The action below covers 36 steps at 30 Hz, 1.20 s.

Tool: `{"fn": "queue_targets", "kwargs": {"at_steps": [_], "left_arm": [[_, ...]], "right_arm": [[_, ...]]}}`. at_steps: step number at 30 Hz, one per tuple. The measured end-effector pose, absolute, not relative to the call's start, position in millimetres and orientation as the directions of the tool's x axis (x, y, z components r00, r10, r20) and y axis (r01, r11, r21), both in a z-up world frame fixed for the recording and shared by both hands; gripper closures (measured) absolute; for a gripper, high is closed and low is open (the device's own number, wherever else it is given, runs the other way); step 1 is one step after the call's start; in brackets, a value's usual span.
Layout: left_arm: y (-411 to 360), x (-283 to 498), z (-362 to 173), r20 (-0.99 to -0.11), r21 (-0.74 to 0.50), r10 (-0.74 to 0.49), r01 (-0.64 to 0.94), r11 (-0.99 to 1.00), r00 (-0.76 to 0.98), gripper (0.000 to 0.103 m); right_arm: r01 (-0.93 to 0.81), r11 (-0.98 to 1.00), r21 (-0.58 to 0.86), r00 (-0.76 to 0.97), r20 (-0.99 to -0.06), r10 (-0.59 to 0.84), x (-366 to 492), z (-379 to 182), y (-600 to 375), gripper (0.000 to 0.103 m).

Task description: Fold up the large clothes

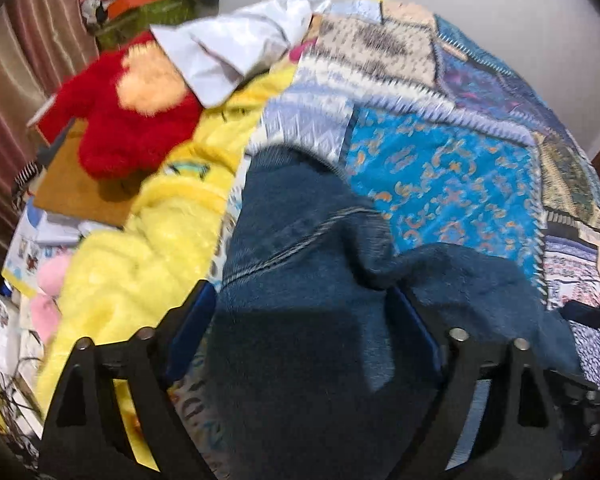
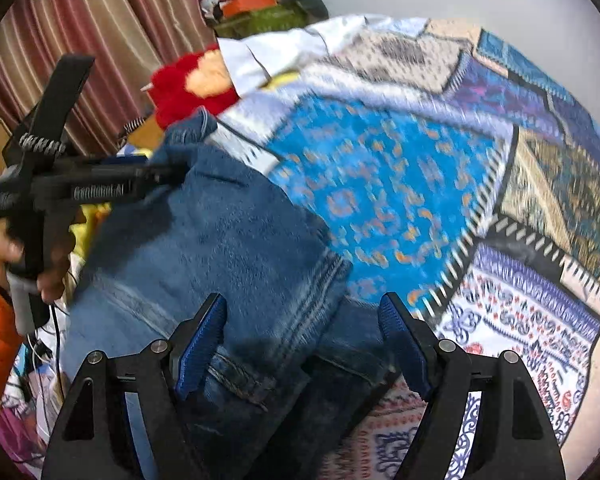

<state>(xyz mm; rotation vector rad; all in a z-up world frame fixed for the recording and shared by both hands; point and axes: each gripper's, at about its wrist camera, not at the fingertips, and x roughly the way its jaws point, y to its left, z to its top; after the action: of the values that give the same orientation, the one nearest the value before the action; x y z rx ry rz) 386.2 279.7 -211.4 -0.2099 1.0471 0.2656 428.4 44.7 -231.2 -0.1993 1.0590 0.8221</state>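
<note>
A pair of blue jeans (image 1: 300, 280) lies bunched on a patchwork bedspread (image 1: 440, 172). In the left wrist view my left gripper (image 1: 304, 308) has its blue-padded jaws wide apart with the denim between them. The right wrist view shows the left gripper (image 2: 172, 172) from the side, its fingers at the jeans' far edge. My right gripper (image 2: 304, 336) is open over the jeans (image 2: 220, 248), near a seam and a belt loop, its pads apart on either side of a fold.
A yellow fluffy blanket (image 1: 148, 248), a red plush toy (image 1: 132, 120) and a white cloth (image 1: 228, 52) lie at the left of the bed. A striped curtain (image 2: 100, 40) and a cluttered shelf (image 2: 256, 8) stand behind.
</note>
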Motion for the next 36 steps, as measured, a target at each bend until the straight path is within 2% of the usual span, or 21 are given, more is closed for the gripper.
{"fn": "queue_targets", "kwargs": {"at_steps": [3,6,11,17,19,23,27,32,36], "left_arm": [[280,383,-211,-0.874,-0.054,0.118,-0.335,0.941,0.472,0.013],[274,369,-195,-0.862,-0.036,0.144,-0.342,0.939,0.485,0.018],[250,324,-172,-0.843,-0.040,0.096,-0.240,0.970,0.529,0.018],[220,269,-184,-0.860,0.059,0.132,-0.161,0.985,0.494,0.017],[217,247,-194,-0.862,0.082,0.154,-0.167,0.983,0.483,0.016],[224,212,-187,-0.849,0.045,0.155,-0.224,0.974,0.504,0.015],[226,190,-173,-0.834,0.104,0.235,-0.277,0.955,0.499,0.015],[227,169,-132,-0.778,0.094,0.277,-0.332,0.939,0.564,0.015],[214,148,-77,-0.674,0.049,0.291,-0.352,0.935,0.679,0.015]], "right_arm": [[-0.641,0.704,0.305,0.186,-0.829,0.528,437,-228,27,0.026],[-0.626,0.720,0.299,0.215,-0.821,0.528,430,-212,19,0.026],[-0.670,0.669,0.322,0.213,-0.780,0.589,398,-185,22,0.026],[-0.710,0.659,0.249,0.177,-0.843,0.509,362,-209,33,0.026],[-0.690,0.680,0.248,0.163,-0.862,0.480,358,-222,22,0.025],[-0.637,0.698,0.328,0.130,-0.846,0.517,352,-220,-6,0.025],[-0.637,0.726,0.260,0.218,-0.842,0.493,333,-197,-22,0.025],[-0.658,0.721,0.219,0.348,-0.760,0.549,304,-142,-38,0.025],[-0.670,0.713,0.206,0.459,-0.639,0.617,275,-88,-47,0.025]]}}
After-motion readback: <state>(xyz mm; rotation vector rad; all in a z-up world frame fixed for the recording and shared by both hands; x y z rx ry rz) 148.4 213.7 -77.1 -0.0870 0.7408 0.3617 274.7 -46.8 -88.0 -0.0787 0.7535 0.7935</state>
